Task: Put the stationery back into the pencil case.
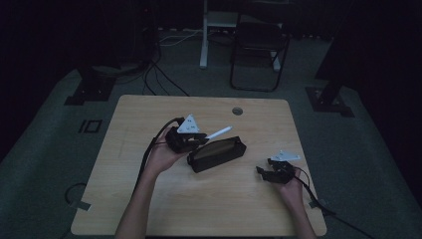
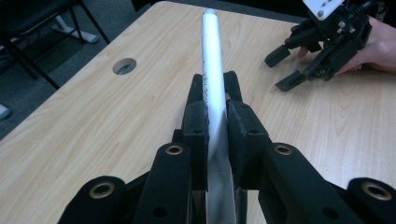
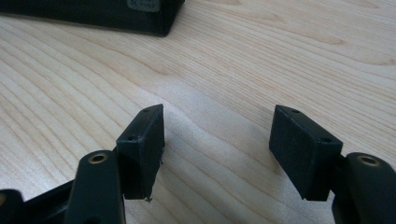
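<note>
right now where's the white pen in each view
High view: the white pen sits just left of centre, sticking out of the left gripper above the black pouch.
Left gripper view: it runs up the middle, clamped between the jaws.
Right gripper view: not in it.
Shared landmark: the black pouch, centre in the high view and top left in the right gripper view; the wooden table is in all three.

Pouch (image 1: pixel 217 154) lay mid-worktop (image 1: pixel 149 209). Left claw (image 1: pixel 201 139) sat at pouch's left end, pen (image 1: pixel 219 132) between its jaws, pointing away over worktop. Right claw (image 1: pixel 264 172) rested right of pouch, apart. Hole (image 1: pixel 237 110) lay behind pouch, near far edge.
</note>
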`<control>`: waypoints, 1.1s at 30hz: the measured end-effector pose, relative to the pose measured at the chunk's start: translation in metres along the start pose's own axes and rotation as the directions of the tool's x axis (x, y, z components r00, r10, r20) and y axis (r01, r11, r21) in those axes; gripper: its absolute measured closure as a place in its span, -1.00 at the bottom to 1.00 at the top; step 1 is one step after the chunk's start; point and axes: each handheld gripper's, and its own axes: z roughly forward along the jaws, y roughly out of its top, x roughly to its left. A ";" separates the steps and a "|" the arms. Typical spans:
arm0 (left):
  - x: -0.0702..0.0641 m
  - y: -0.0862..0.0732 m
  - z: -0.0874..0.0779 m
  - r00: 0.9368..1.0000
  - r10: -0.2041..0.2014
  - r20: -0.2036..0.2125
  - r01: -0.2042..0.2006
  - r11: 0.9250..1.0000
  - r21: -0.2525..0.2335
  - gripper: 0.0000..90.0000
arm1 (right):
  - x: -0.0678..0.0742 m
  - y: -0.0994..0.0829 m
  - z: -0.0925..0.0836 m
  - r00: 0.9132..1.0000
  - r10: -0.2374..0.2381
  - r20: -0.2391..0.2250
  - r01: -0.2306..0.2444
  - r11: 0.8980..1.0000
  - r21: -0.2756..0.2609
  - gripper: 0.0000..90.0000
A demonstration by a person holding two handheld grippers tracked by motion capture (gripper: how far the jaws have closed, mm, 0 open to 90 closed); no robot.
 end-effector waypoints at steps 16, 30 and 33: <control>0.002 0.000 0.010 1.000 -0.009 0.000 0.009 1.000 0.012 0.75 | 0.000 0.000 0.000 1.000 0.000 0.000 0.000 1.000 0.000 -0.21; 0.001 -0.001 0.023 1.000 -0.006 0.004 0.006 1.000 0.031 0.75 | 0.000 0.000 0.000 1.000 -0.002 -0.001 0.002 1.000 -0.001 -0.21; 0.001 -0.001 0.025 1.000 -0.008 0.005 0.008 0.999 0.033 0.75 | 0.000 0.000 0.000 1.000 -0.003 -0.001 0.003 1.000 -0.001 -0.21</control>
